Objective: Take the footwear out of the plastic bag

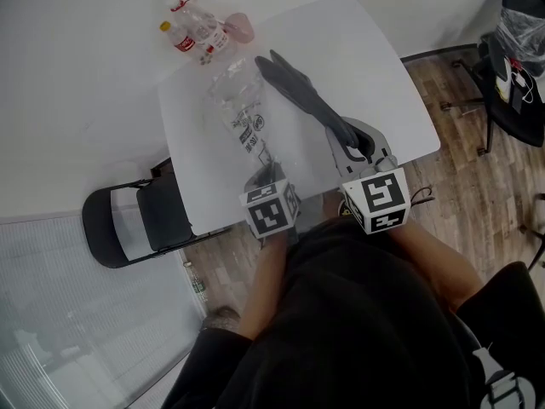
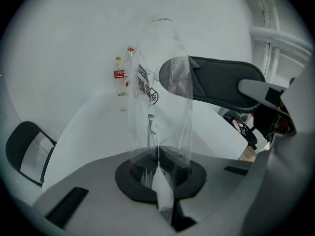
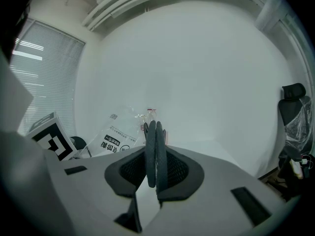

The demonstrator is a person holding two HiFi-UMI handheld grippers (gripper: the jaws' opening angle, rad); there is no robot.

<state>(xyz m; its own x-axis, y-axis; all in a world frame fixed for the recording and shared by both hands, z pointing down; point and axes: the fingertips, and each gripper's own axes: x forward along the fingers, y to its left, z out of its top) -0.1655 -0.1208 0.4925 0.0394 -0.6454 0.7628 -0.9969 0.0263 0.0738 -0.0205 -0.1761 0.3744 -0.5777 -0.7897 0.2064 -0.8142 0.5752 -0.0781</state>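
Starting at the left, a dark chair stands on the floor beside the white table, and a few bottles stand at the table's far left corner.

Next comes the clear bag, printed with black marks. Its long axis runs from the person straight out toward the bottles. The left gripper has its jaws pressed fully together on the bag's near end, and the film rises from the pads as a loose, open tube.

To the right of the bag is the footwear, a dark flat pair laid one piece against the other. Its long axis runs on a slant, from the near right to the far left. The free end points away from the person, toward the bottles, and sits just beside the bag's far end. Nearly all of its length lies outside the bag. Whether the tip is inside the film cannot be told; from the left gripper view that end shows through the plastic. The pair is held out over the table, close to level.

The right gripper has the near end of the footwear. Its jaws stand a little apart and are clamped on both pieces, which sit on edge between the pads.
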